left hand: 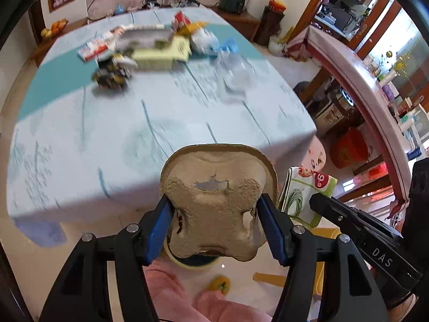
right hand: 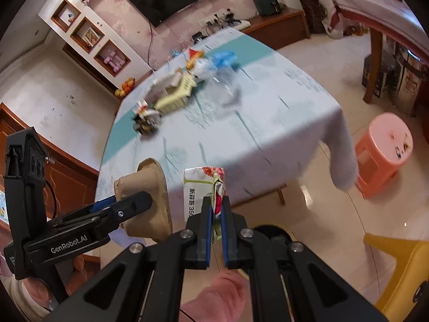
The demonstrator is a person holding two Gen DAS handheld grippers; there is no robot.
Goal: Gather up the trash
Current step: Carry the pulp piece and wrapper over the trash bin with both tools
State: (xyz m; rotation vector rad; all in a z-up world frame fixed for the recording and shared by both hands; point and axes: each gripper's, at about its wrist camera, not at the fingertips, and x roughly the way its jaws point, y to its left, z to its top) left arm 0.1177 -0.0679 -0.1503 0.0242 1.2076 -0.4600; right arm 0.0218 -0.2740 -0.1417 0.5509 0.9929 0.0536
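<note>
Nearest to me, my left gripper (left hand: pixel 215 224) has its fingers (left hand: pixel 160 226) clamped on a brown moulded-pulp cup carrier (left hand: pixel 214 201), one blue pad pressing each side of its torn body. The carrier hangs off the near edge of the surface (left hand: pixel 134 134), above the pale tiled floor (left hand: pixel 241 281). Just to its right, my right gripper (right hand: pixel 216 209) has its fingers (right hand: pixel 206 228) together, pinching a crumpled printed food wrapper (right hand: pixel 203 187) by its edge; the wrapper stands up between the pads, white and green with red print. Both pieces are held side by side and apart, neither touching the surface.

Below them I see a pink sleeve (right hand: pixel 222 292) and a yellow plastic chair (right hand: pixel 396 268) on the right. A pink stool (right hand: pixel 380 150) stands on the floor further right, beside the hanging corner of the light blue cloth.

Further off, well apart from what I hold, the rest of the trash lies blurred across the far part of the surface: a dark crumpled packet (left hand: pixel 111 76) at the left, a pale yellow box (left hand: pixel 161 53) in the middle, a clear plastic bottle (left hand: pixel 236 72) at the right, and red-and-white packaging (left hand: pixel 96 45) behind.
</note>
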